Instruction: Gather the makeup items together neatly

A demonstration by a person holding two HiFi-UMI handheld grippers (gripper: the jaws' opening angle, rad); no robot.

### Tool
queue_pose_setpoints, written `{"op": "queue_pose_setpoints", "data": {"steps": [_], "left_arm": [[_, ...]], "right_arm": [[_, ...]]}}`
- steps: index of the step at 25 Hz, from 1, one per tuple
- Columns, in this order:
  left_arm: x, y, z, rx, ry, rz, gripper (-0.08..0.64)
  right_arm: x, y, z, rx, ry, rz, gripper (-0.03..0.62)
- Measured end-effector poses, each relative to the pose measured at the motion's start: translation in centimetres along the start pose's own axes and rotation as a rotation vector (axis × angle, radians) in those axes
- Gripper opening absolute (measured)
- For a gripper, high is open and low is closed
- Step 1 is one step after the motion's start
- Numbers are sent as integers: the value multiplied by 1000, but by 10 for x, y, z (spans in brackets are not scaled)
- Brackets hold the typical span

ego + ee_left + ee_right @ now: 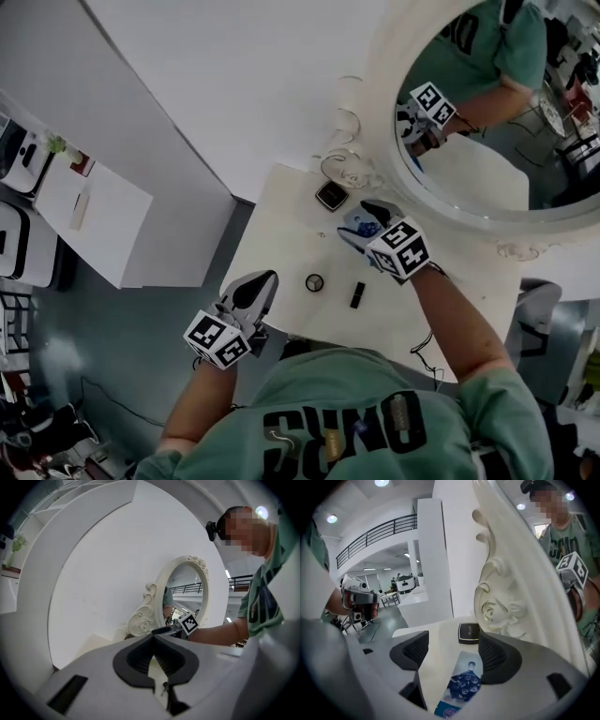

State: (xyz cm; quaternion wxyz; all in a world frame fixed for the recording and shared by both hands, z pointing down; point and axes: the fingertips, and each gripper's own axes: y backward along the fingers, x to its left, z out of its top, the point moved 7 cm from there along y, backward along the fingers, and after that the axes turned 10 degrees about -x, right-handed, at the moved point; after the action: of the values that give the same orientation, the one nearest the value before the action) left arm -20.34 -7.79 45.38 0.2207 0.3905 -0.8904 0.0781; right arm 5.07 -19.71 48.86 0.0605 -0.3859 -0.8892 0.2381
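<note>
A person tidying a white bench (281, 225) works a handheld gripper in each hand. The right gripper (453, 637) hovers low with its dark ribbed fingers (410, 656) spread wide on either side of a flat, glossy packet (464, 681) printed in blue, which lies free on the surface and touches neither pad. It appears to have been set down here to sit close to a square black compact (468, 633), just beyond it at 12 o'clock and hard against the scrolled cream frame of an oval mirror (497, 602).

From overhead, two makeup items lie apart from that pair: a small round pot (314, 282) at 7 o'clock of the packet and a slim black tube (357, 295) at 6 o'clock, so the gathering looks only partly done.

The left gripper (153, 637) waits near the bench's edge at 8 o'clock, its fingers (136, 660) closed tip to tip on nothing, apparently held clear until needed.
</note>
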Motion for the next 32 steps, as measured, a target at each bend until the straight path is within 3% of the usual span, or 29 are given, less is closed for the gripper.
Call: {"op": "queue_pose_setpoints", "data": {"steps": [7,16,19,32], "left_arm": [[45,30,-10,8,32,74,8],[62,36,-21,9,60,84,8],[61,36,-21,14,64,87,8],[40,27,-14,11,40,42,8]], "right_arm": [[-23,-72,-14,151,-30,-71,347],[-35,-98,-27,232,-37,-138,350],[-36,-98,-26,234,-27,-145,285],[-1,-56,0,131,-32,-33,282]]}}
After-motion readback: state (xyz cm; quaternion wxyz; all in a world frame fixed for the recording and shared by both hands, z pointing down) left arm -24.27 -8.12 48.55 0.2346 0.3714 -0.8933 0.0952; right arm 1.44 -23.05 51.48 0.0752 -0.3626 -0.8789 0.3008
